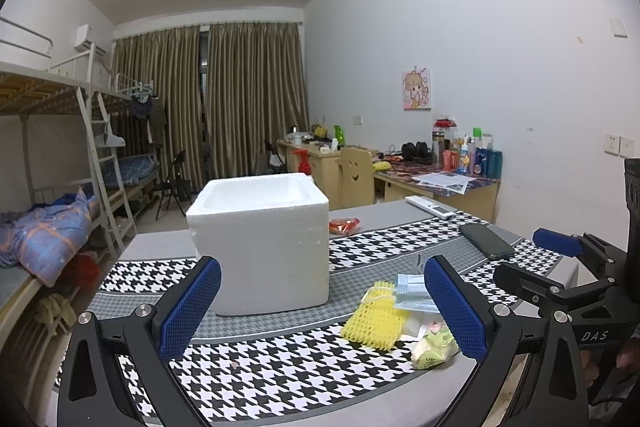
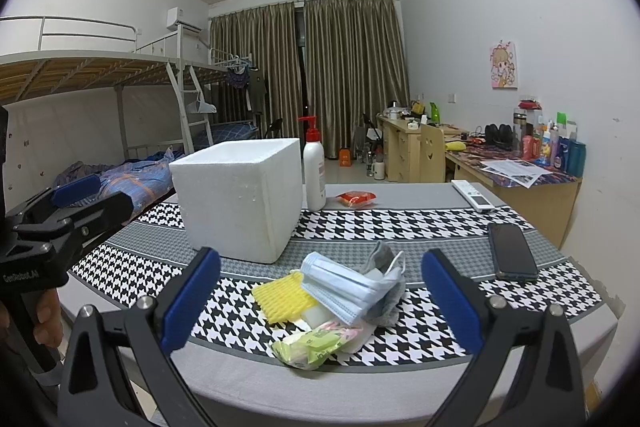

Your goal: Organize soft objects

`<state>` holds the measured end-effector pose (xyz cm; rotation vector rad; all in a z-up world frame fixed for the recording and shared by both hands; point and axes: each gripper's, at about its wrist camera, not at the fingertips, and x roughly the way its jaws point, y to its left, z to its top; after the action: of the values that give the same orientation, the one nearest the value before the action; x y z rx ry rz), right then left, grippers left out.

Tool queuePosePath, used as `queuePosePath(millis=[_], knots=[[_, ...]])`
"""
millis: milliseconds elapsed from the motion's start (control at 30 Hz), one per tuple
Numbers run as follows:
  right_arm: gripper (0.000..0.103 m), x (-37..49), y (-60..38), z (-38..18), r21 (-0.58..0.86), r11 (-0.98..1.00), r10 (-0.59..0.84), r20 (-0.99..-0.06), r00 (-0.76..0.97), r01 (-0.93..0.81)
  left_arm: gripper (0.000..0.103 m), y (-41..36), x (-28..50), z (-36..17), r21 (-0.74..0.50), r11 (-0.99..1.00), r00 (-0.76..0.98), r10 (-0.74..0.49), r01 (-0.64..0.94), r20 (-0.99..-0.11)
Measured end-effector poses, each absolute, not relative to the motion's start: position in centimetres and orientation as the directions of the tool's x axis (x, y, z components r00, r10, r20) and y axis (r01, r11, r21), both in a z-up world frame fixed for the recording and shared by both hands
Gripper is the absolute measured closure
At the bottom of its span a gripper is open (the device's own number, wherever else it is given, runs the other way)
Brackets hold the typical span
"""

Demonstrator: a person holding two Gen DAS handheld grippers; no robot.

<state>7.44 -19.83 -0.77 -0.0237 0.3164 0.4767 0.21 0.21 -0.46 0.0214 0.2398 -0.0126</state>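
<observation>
Nearest the right wrist camera, the right gripper [image 2: 320, 301] hangs just above the counter with its jaws wide apart and holding nothing, their blue textured pads [image 2: 191, 301] framing a small heap of soft things on the black-and-white houndstooth cloth [image 2: 400, 223] that covers the grey counter [image 2: 248, 383]. At the front of the heap lies a crinkled pale green plastic packet [image 2: 310, 345], touching a yellow foam net sleeve [image 2: 282, 297] with a ribbed, open-mesh surface. Draped over both is a light blue pleated face mask [image 2: 344, 287], and a grey knitted cloth [image 2: 386, 301] sits under and behind the mask. The whole heap lies between the right jaws and slightly beyond their tips, not touched by them. In the left wrist view the left gripper [image 1: 322, 307] also has its jaws spread apart and empty; the heap sits by its right-hand pad, while straight ahead between the jaws stands a white foam box [image 1: 264, 247], square, open-topped and grainy. The box is just behind and left of the heap. To the right lies a dark flat phone [image 2: 512, 253]. Further back are a white pump bottle with a red top [image 2: 314, 173], just beside the box, a small red wrapped packet [image 2: 356, 198] and a white remote control [image 2: 472, 195].
</observation>
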Motion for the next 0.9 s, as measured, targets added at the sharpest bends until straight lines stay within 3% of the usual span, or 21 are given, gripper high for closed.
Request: queuePosePath(millis=[900], knots=[[0.001, 7.59, -19.93, -0.70, 0.047, 0.893, 0.441, -0.303, 0.845, -0.449, 0.001, 0.15, 0.18, -0.43, 0.022, 1.000, 0.969, -0.013, 0.019, -0.248]])
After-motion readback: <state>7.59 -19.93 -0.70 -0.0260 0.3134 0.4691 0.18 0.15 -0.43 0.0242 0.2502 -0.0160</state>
